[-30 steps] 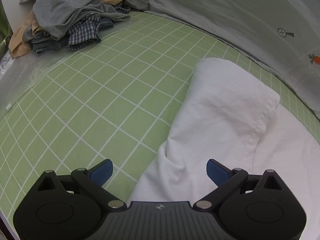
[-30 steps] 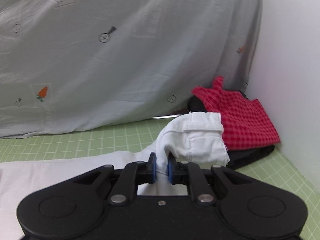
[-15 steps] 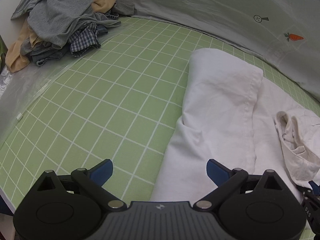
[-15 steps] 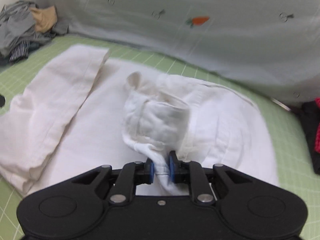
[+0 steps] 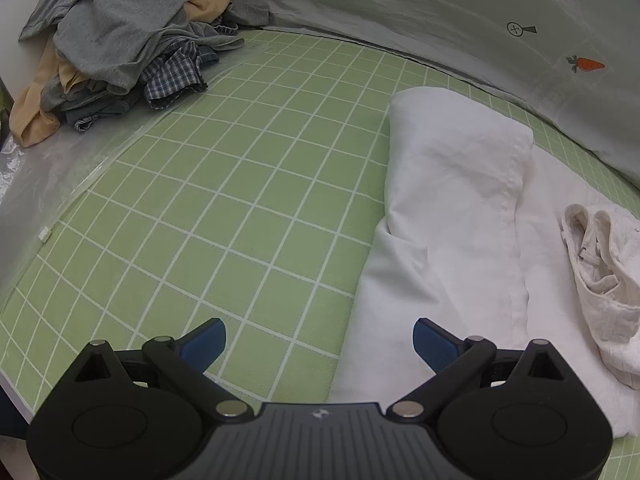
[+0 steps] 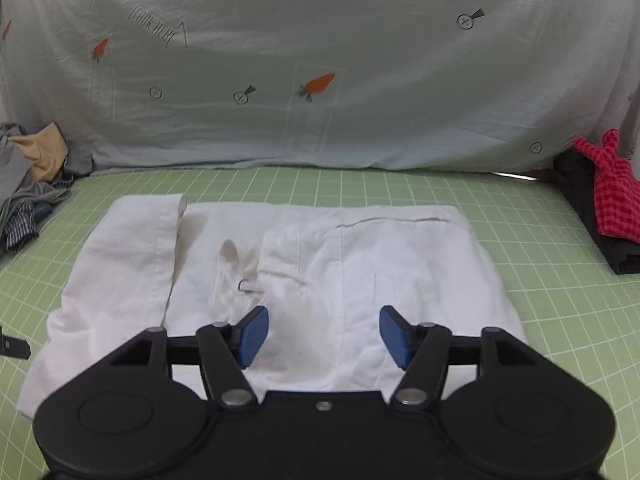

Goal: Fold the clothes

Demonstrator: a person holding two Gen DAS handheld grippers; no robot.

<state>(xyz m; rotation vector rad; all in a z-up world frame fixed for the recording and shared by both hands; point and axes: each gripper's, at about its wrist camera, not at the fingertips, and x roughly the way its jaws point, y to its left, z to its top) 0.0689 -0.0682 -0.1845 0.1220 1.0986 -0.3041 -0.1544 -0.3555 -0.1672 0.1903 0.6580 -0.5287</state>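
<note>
A white garment (image 6: 280, 268) lies folded on the green grid mat (image 6: 540, 280). Both of its ends are turned in over the middle. It also shows in the left wrist view (image 5: 452, 208), with its rumpled waistband end (image 5: 600, 260) at the right. My right gripper (image 6: 323, 334) is open and empty, just above the garment's near edge. My left gripper (image 5: 318, 340) is open and empty, over the mat at the garment's left edge. A bit of the left gripper (image 6: 14, 346) shows at the left edge of the right wrist view.
A pile of unfolded grey, tan and plaid clothes (image 5: 116, 40) sits at the far left, also visible in the right wrist view (image 6: 28, 184). A red checked cloth on a black garment (image 6: 608, 200) lies at the right. A pale carrot-print sheet (image 6: 320, 60) hangs behind the mat.
My right gripper has opened and let go of the white garment's waistband end, which now lies folded over the middle. It has pulled back. My left gripper stayed open and shifted slightly.
</note>
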